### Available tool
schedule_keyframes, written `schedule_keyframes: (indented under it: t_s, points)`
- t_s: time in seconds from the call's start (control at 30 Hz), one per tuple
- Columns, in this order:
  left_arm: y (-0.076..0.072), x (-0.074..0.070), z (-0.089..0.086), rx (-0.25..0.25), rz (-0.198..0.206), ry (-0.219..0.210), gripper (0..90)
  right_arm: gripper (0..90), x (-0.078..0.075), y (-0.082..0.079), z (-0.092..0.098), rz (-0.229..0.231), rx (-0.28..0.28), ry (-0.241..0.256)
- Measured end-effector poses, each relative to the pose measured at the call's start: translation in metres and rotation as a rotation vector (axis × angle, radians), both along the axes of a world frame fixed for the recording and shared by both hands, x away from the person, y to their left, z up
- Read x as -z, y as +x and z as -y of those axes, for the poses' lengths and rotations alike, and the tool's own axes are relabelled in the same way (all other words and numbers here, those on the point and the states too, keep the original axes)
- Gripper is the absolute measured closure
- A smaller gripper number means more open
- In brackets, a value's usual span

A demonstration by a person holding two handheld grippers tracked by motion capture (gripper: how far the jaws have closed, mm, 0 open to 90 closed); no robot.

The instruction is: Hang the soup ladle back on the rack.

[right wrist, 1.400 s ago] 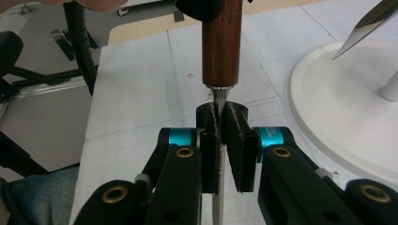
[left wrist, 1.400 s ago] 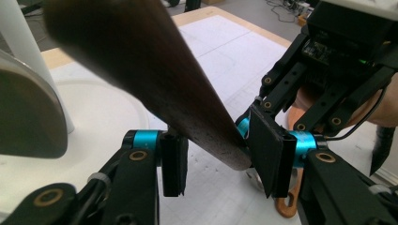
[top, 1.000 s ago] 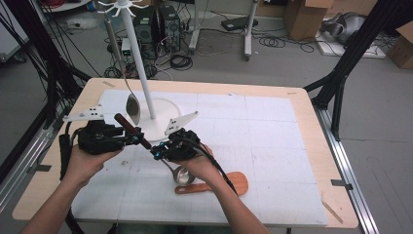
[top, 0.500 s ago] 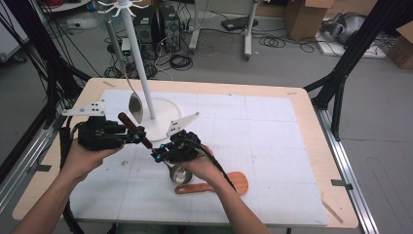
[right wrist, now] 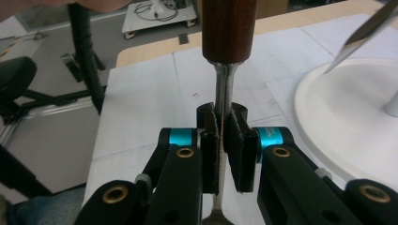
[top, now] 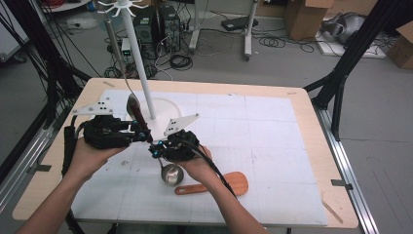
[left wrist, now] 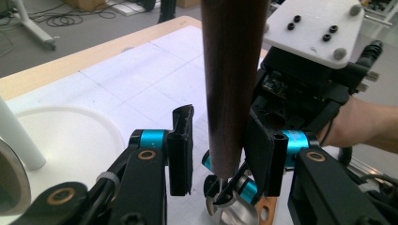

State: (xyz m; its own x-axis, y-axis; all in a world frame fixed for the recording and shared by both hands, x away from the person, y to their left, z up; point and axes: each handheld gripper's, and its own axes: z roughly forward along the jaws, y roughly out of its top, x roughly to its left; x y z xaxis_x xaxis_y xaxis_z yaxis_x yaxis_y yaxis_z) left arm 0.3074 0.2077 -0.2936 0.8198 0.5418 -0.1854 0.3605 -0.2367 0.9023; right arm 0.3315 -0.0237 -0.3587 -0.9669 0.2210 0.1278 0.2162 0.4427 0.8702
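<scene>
Steel ladle point(top: 170, 173) has tipped upright above the near surface point(top: 272, 146); my right tongs point(right wrist: 220, 133) clench its thin neck, while farther up my left tongs point(left wrist: 216, 140) gape around the wooden handle point(left wrist: 232, 79), ready to take over.

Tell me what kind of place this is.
Probably a robotics lab or workshop: a work table framed by black metal struts, cables strewn over the concrete floor, and cardboard boxes at the back.

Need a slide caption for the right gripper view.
Right hand-held gripper shut on the ladle by its metal shank, just below the wooden handle.
</scene>
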Motion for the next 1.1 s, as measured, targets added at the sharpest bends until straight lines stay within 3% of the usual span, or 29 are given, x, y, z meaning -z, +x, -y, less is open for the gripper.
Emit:
schedule_keyframes:
  t_s: [0.2,0.33,0.47,0.67,0.9,1.1]
  points:
    - [-0.002,-0.003,0.005,-0.051,0.018,-0.003,65.8,84.3,-0.002,-0.002,-0.001,-0.006,0.052,0.0]
    - [-0.002,-0.004,0.006,-0.039,0.015,-0.006,71.4,84.3,-0.001,-0.003,-0.001,-0.014,0.065,0.002]
    - [-0.002,-0.006,0.005,0.013,0.018,-0.02,73.1,83.9,-0.002,-0.003,-0.001,-0.021,0.046,0.013]
    - [-0.003,-0.012,0.0,0.091,0.031,-0.026,73.3,82.5,-0.004,-0.003,0.0,-0.011,-0.027,0.044]
    - [-0.004,-0.021,-0.004,0.153,0.047,-0.028,73.4,77.9,-0.004,-0.002,0.001,-0.049,-0.088,0.083]
    - [-0.003,-0.024,-0.005,0.195,0.045,-0.032,73.4,81.3,-0.003,-0.002,0.001,-0.068,-0.127,0.11]
